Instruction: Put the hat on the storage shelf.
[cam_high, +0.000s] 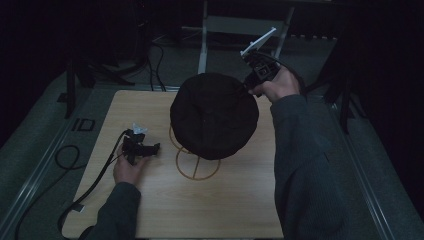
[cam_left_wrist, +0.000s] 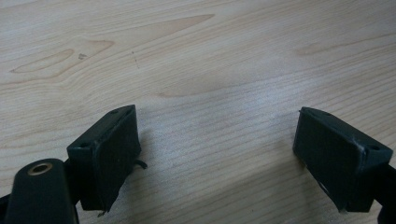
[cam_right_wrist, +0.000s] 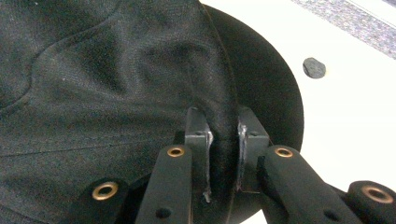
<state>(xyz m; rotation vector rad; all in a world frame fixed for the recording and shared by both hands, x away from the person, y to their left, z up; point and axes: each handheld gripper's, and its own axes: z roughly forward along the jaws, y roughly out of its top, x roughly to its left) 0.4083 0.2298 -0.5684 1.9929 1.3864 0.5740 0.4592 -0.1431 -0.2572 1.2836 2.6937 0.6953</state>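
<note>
The right gripper (cam_right_wrist: 223, 154) has its fingers pinched on the rim of the black hat (cam_high: 214, 115), which sits over the wire stand (cam_high: 196, 164) mid-desk. The left gripper (cam_left_wrist: 219, 158) rests wide open, empty, on the desk (cam_high: 230, 200). Seating looks nearly done; release remains.

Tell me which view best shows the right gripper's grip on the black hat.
The right gripper view: its jaws stand pinched on a fold of the black hat, right gripper up close. The high view shows the hat whole over the wooden stand, with the gripper at its far edge. The left gripper view looks at the table.
</note>
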